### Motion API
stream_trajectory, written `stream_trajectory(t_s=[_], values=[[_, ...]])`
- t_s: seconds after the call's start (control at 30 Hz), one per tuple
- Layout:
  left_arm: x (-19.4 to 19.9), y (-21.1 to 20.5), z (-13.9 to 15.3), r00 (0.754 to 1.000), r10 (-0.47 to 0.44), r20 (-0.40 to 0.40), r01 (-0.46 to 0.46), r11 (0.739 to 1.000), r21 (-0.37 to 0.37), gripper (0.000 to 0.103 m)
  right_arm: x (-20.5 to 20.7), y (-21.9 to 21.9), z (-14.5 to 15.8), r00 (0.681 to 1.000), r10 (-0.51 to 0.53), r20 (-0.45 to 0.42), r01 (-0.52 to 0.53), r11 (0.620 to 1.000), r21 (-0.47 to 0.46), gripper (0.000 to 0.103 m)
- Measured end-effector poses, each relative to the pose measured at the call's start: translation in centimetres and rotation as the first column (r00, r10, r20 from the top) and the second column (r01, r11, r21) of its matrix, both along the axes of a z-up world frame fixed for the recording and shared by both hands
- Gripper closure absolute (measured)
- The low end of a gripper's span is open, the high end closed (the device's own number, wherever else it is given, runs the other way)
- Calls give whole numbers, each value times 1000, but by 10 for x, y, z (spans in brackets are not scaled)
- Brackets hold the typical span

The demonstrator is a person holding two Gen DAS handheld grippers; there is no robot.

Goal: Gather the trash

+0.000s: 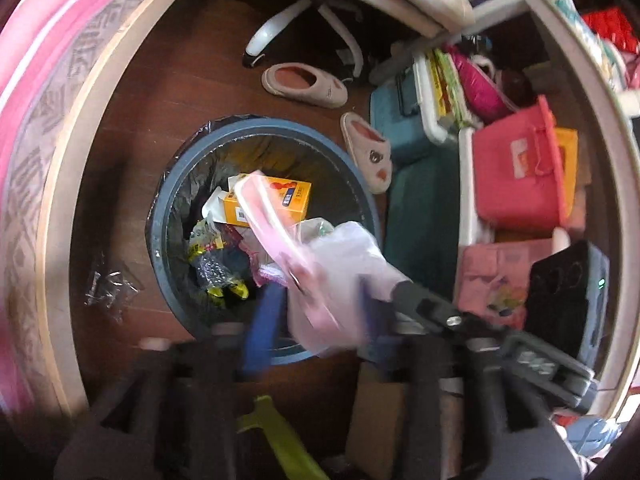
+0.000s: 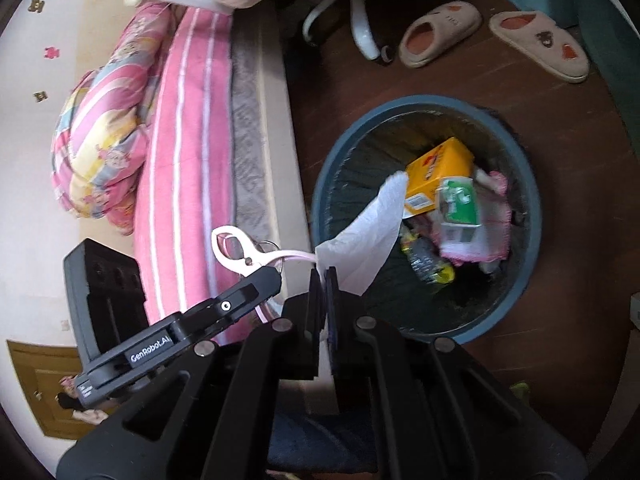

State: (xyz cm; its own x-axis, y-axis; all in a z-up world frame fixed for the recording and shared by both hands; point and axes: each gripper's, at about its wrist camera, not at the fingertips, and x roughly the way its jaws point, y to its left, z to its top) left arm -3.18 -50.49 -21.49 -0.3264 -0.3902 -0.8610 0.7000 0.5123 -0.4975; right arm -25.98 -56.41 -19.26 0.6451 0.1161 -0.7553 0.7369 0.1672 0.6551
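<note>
Presently, the white thin plastic bag is held over the near rim of the round blue-grey bin with black liner, not yet dropped. The right gripper is closed to almost no gap, with the bag's lower edge pinched between its pads. The left gripper is seen w/ its blue fingers set apart and the bag plus a pink clip-like item on a strap lying between them; the left wrist view is blurred there, so whether anything is actually gripped can't be told. Inside the bin an orange cardboard carton, a green-and-white packet and other wrappers are noted, approx. half-filling it. Step in hand is judged to be the drop of the bag into the bin. Recommended: the bag should be carried further over the opening before release, since most of it hangs at the rim and could slide down outside; the right pads should be opened fully so the film isn't dragged back out; the pink item's strap should be kept clear of the bag, as a snag is likely. A crumpled clear plastic wrapper is noted on the brown floor beside the bin, prob. next for collection.
</note>
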Motion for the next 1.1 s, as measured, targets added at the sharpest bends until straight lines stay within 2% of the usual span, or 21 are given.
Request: stream_trajectory(t_s=[0.03,0.07,0.13,0.2,0.27,0.47,0.73,0.87,1.07,1.1], values=[[-2,-1,1,999,-9,43,9,1000,4,29,-2,0,0,1000,-13,-11,13,1000,-4,57],[-5,-3,2,998,-19,63,18,1000,3,27,-7,-1,-1,999,-32,-26,31,999,-4,43],[-6,-3,3,997,-33,71,32,999,8,24,-8,1,0,999,-36,-28,36,999,0,35],[-7,-1,6,995,-33,97,32,999,11,19,-12,1,1,998,-49,-37,49,999,-3,33],[-8,0,11,992,-30,124,29,1000,7,17,-15,1,2,998,-57,-37,57,998,-9,25],[-12,5,28,982,-19,186,18,1000,6,14,-15,2,8,998,-65,-13,65,998,-23,14],[-17,19,49,957,-37,289,30,999,28,14,-6,16,34,999,-52,2,52,996,-77,12],[-20,29,66,944,-22,328,27,1000,-9,14,-3,23,47,999,-37,16,39,993,-107,12],[-20,47,93,941,42,335,-15,996,-84,13,3,36,76,999,-6,51,14,986,-165,12],[-19,52,99,939,59,338,-26,995,-101,13,5,42,89,997,10,70,4,981,-192,12]])
